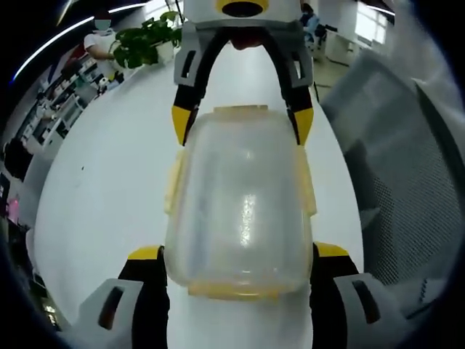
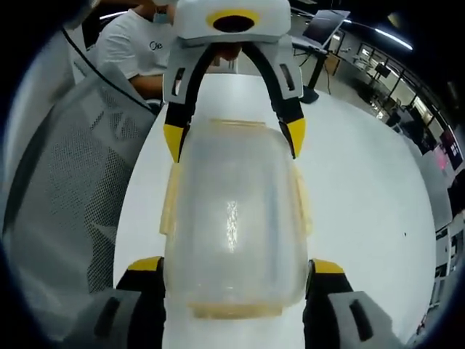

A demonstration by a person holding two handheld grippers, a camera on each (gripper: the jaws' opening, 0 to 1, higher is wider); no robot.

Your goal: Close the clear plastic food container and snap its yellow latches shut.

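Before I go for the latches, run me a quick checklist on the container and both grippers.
1. Lid on the clear container: seated over the base, ok.
2. Yellow latches: the side ones look flared out, not snapped; not ok.
3. Left gripper: jaws straddle the near end, open; contact cannot tell.
4. Right gripper: jaws straddle the opposite end, open; ok.
5. Container resting on the white table: flat, away from the edge; ok.
6. End latches: state cannot tell.
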